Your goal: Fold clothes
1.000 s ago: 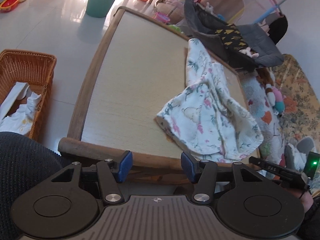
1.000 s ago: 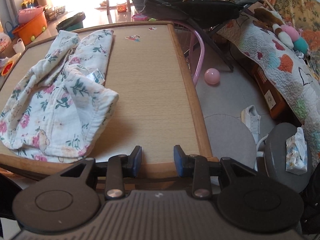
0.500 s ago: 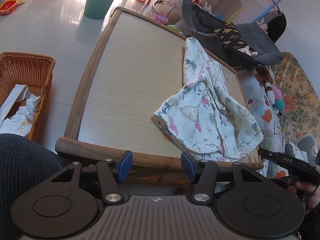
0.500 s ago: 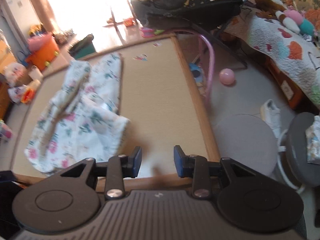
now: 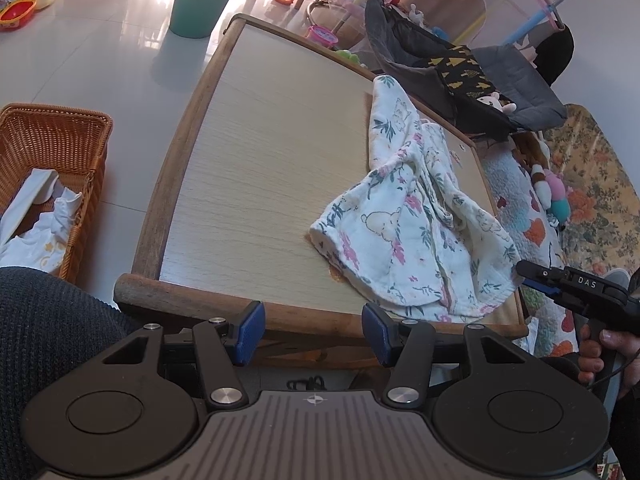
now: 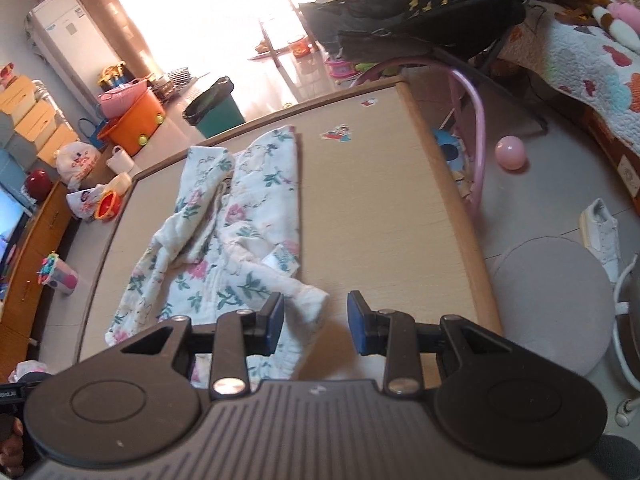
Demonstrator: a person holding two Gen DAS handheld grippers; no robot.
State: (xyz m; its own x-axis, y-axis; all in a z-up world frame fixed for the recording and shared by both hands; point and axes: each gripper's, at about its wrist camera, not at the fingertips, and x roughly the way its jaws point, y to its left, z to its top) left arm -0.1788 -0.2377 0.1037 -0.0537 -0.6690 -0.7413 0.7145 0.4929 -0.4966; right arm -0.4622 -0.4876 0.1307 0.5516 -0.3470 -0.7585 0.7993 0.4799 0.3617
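Left gripper (image 5: 311, 332): held low, angled downward, jaws parted, nothing between the pads. Right gripper (image 6: 315, 322): angled downward, tilted, jaws parted and just narrowed, nothing clamped; gripped by a hand (image 5: 600, 354).

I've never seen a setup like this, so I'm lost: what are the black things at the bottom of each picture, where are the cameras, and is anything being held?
No robot arm here: a person holds a hand-held gripper in each hand, and each one carries a camera looking forward along its two blue-padded fingers. One picture is from the left hand-held gripper, waiting at the near edge of the wooden table. The other is from the right hand-held gripper, which also appears at the right edge of the left view.

On the table lies a rumpled floral garment, not yet folded. A wicker basket with white cloth stands on the floor beside it.

Nothing is held. Both grippers are open; the right one's jaws have just been closing, with a garment corner showing between them, but not pinched.
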